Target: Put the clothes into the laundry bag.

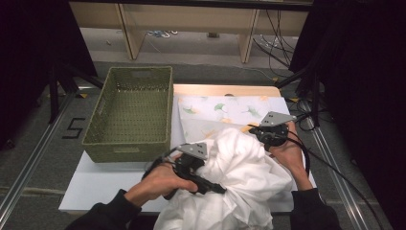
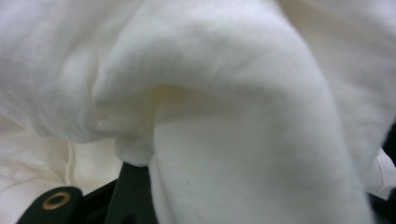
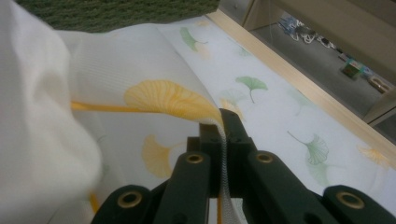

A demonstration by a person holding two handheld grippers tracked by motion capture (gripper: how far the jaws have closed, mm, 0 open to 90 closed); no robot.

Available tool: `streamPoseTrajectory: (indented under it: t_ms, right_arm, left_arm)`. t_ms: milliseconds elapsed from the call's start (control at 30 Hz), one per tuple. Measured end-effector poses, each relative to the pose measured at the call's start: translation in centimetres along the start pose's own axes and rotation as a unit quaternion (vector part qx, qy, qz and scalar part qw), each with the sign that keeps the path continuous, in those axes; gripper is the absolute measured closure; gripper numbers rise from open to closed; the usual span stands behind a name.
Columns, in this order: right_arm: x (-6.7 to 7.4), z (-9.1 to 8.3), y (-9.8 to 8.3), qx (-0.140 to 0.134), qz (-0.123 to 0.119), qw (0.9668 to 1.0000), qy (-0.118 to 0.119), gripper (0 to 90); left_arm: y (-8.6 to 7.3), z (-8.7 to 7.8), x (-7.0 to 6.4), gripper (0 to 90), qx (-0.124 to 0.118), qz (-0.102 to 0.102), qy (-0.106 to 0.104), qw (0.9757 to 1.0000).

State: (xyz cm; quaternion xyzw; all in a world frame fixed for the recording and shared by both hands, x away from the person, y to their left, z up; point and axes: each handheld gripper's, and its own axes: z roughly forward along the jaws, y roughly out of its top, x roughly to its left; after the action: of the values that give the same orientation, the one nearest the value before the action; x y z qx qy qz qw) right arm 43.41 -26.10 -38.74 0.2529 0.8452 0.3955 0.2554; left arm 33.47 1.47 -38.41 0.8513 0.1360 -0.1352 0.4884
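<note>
One white cloth, one basket

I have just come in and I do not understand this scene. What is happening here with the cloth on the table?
A person works at a table with a gripper in each hand. The right gripper is shut on the edge of a leaf-printed cloth spread on the table. The left gripper is pushed into a crumpled white sheet; whether it grips the sheet cannot be seen. A green basket stands to the left.
</note>
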Motion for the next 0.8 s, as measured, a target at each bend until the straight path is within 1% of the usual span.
streamPoseTrajectory:
  t_ms: [33, 67, 100, 133, 167, 200, 233, 267, 300, 333, 367, 400, 433, 467, 500, 533, 567, 600, 633, 667, 700, 733, 767, 800]
  right_arm:
    - [0.0, -0.2, 0.1, 0.000, -0.005, 1.0000, -0.006, 89.8]
    - [0.1, -0.3, 0.2, -0.004, -0.001, 1.0000, -0.001, 89.8]
    - [0.1, -0.5, 0.3, -0.007, -0.006, 0.9999, -0.006, 89.8]
    - [0.2, -0.6, 0.4, -0.009, -0.002, 1.0000, 0.000, 89.8]
    - [0.2, -0.8, 0.5, -0.011, -0.003, 0.9999, -0.001, 89.8]
    - [0.2, -1.0, 0.6, -0.009, -0.004, 1.0000, 0.000, 89.8]
    - [0.3, -1.1, 0.7, -0.015, -0.010, 0.9998, 0.001, 89.8]
    - [0.5, -1.4, 1.0, -0.019, -0.016, 0.9997, 0.001, 89.8]
    - [0.6, -1.5, 1.1, -0.019, -0.014, 0.9997, 0.002, 89.9]
    - [0.6, -1.5, 1.1, -0.019, -0.014, 0.9997, 0.002, 89.9]
    - [0.7, -1.8, 1.4, -0.022, -0.020, 0.9996, 0.001, 89.8]
    - [0.8, -1.9, 1.4, -0.022, -0.020, 0.9996, 0.001, 89.9]
    - [0.8, -1.9, 1.4, -0.022, -0.020, 0.9996, 0.001, 89.9]
    - [0.8, -2.0, 1.5, -0.024, -0.024, 0.9994, 0.003, 89.8]
    - [1.1, -2.2, 1.7, -0.026, -0.025, 0.9993, 0.006, 89.8]
    - [1.1, -2.2, 1.7, -0.026, -0.025, 0.9993, 0.006, 89.8]
    - [1.2, -2.2, 1.8, -0.027, -0.026, 0.9993, 0.006, 89.8]
    - [1.4, -2.3, 1.9, -0.027, -0.024, 0.9993, 0.007, 89.9]
    - [1.7, -2.4, 2.2, -0.029, -0.030, 0.9991, 0.009, 89.8]
    - [1.7, -2.4, 2.2, -0.029, -0.030, 0.9991, 0.009, 89.8]
    - [1.8, -2.6, 2.4, -0.033, -0.035, 0.9988, 0.009, 89.9]
    - [2.0, -2.8, 2.6, -0.037, -0.035, 0.9987, 0.009, 89.9]
    - [2.3, -3.0, 3.0, -0.043, -0.037, 0.9984, 0.009, 89.9]
    - [2.3, -3.1, 3.1, -0.044, -0.038, 0.9982, 0.009, 89.9]
  left_arm:
    - [-0.3, 1.4, 0.6, 58.0, 0.010, 0.003, -0.011, 0.9999]
    - [-0.6, 2.2, 0.8, 58.0, 0.018, -0.008, -0.016, 0.9997]
    - [-0.7, 3.0, 1.1, 58.0, 0.022, -0.012, -0.021, 0.9995]
    - [-0.9, 3.8, 1.6, 58.0, 0.023, -0.007, -0.020, 0.9995]
    - [-0.9, 4.1, 1.8, 57.9, 0.031, -0.024, -0.019, 0.9990]
    - [-0.9, 4.6, 2.2, 57.9, 0.031, -0.026, -0.017, 0.9990]
    - [-0.9, 4.8, 2.7, 57.9, 0.026, -0.036, -0.013, 0.9989]
    - [-0.6, 4.8, 3.4, 57.9, 0.024, -0.051, 0.002, 0.9984]
    - [-0.5, 4.6, 3.8, 57.8, 0.023, -0.059, 0.012, 0.9979]
    - [-0.5, 4.6, 3.8, 57.9, 0.023, -0.059, 0.012, 0.9979]
    - [-0.3, 4.4, 4.2, 57.8, 0.018, -0.064, 0.022, 0.9976]
    - [-0.2, 3.7, 5.0, 57.9, 0.021, -0.063, 0.054, 0.9963]
    - [-0.2, 3.7, 5.0, 57.9, 0.021, -0.063, 0.054, 0.9963]
    - [-0.1, 3.1, 5.4, 57.9, 0.020, -0.064, 0.068, 0.9954]
    - [0.0, 2.5, 5.7, 58.2, 0.020, -0.067, 0.087, 0.9937]
    - [0.0, 2.5, 5.7, 58.2, 0.020, -0.067, 0.087, 0.9937]
    - [0.1, 2.2, 6.0, 58.2, 0.025, -0.059, 0.102, 0.9928]
    - [0.1, 1.9, 6.1, 58.2, 0.024, -0.066, 0.110, 0.9914]
    - [0.4, 1.4, 6.4, 58.3, 0.021, -0.068, 0.122, 0.9900]
    - [0.4, 1.4, 6.4, 58.3, 0.021, -0.068, 0.122, 0.9900]
    - [0.6, 1.2, 6.4, 58.3, 0.022, -0.064, 0.131, 0.9891]
    - [0.8, 1.2, 6.3, 58.4, 0.020, -0.065, 0.133, 0.9888]
    - [1.1, 1.4, 6.1, 58.4, 0.023, -0.057, 0.131, 0.9894]
    - [1.3, 2.5, 6.2, 58.3, 0.032, -0.050, 0.122, 0.9908]
